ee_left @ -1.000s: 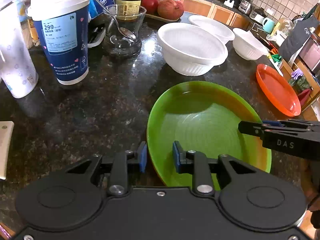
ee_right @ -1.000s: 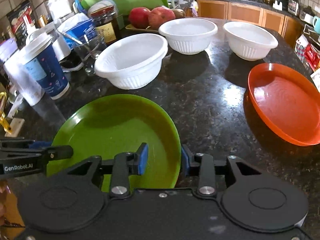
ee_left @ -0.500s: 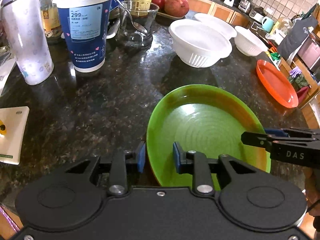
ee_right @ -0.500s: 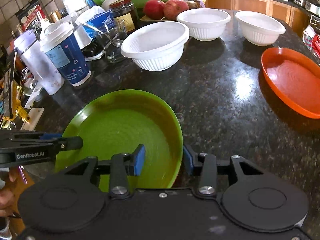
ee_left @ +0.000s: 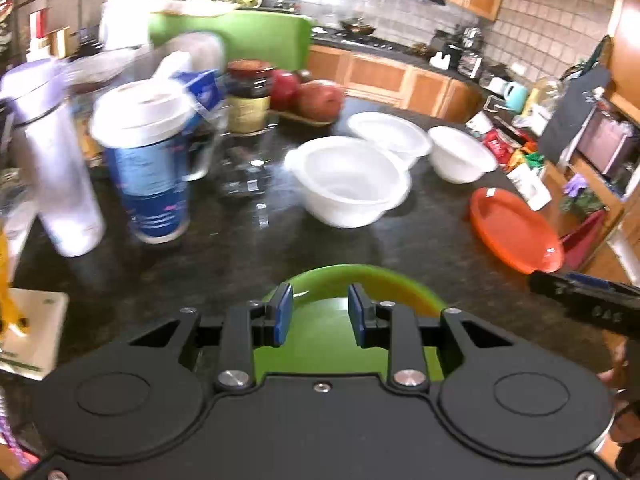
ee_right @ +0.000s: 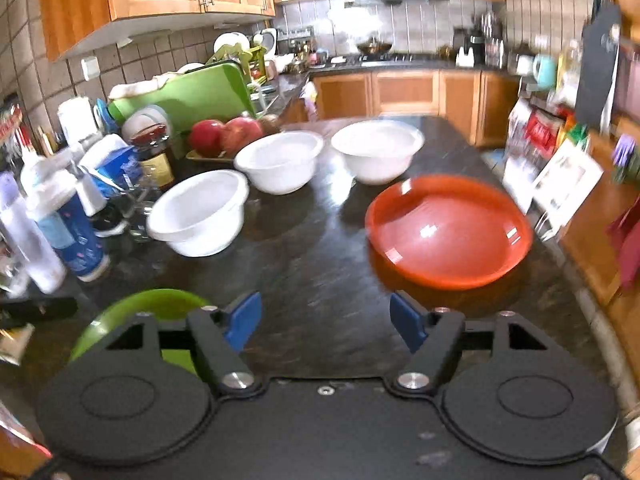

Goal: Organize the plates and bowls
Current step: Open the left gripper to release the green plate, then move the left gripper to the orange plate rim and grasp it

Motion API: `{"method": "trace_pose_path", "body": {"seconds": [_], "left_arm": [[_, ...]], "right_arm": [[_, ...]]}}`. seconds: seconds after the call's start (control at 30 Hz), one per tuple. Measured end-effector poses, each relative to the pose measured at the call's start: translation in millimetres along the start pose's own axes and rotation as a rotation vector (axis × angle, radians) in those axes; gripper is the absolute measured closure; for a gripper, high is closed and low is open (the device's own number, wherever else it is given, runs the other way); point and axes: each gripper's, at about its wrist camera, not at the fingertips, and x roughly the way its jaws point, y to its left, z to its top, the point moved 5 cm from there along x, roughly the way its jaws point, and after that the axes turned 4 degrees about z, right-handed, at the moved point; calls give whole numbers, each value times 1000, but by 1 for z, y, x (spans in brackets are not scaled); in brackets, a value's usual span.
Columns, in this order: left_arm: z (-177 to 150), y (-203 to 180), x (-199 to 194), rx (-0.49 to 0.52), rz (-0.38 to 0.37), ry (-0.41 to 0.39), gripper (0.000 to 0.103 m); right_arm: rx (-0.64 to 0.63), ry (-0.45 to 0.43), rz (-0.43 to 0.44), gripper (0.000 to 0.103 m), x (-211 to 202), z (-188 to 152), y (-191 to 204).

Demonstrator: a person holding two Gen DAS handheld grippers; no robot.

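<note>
Now the left claw (ee_left: 319,312) is hovering over the near part of the green plate (ee_left: 360,276), its jaws opening; the plate's rim is showing between the blue pads (ee_left: 283,312), but neither pad is pressing on it. The plate is lying on the dark stone surface (ee_left: 248,256) at the near edge. The right claw (ee_right: 325,322) is opening wide with only bare surface between its pads, and the green plate is sitting just to its left in the right wrist view. Ahead of that claw the orange plate (ee_right: 448,232) is resting on the surface near its right edge. Three white bowls (ee_right: 200,212) are standing apart from one another in a loose row behind the plates. A blue paper cup (ee_left: 148,168) with a white lid and a pale bottle (ee_left: 52,168) are standing at the left, blurred in the left wrist view.
</note>
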Motion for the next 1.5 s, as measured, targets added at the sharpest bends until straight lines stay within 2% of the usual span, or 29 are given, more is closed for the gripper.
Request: {"method": "trace_pose_path", "body": {"seconds": [0.23, 0.4, 0.5, 0.67, 0.8, 1.03, 1.3, 1.4, 1.5], "left_arm": [[10, -72, 26, 24, -50, 20, 64], [21, -123, 58, 19, -18, 37, 64], [24, -148, 76, 6, 5, 44, 64], [31, -179, 107, -14, 55, 55, 64], [33, -192, 128, -55, 56, 97, 64], [35, -200, 153, -116, 96, 131, 64], [35, -206, 170, -154, 126, 167, 64], [35, -211, 176, -147, 140, 177, 64], [33, -214, 182, -150, 111, 213, 68]], "right_arm": [[-151, 27, -21, 31, 9, 18, -51], [-158, 113, 58, 46, 37, 34, -108], [-173, 124, 61, 52, 55, 47, -139], [-182, 136, 89, 53, 91, 76, -186], [-155, 183, 130, 56, 133, 90, -217], [-158, 236, 218, 56, 175, 92, -227], [-166, 268, 266, 57, 192, 87, -226], [-167, 281, 283, 63, 193, 85, -226], [-189, 264, 270, 71, 193, 83, -227]]}}
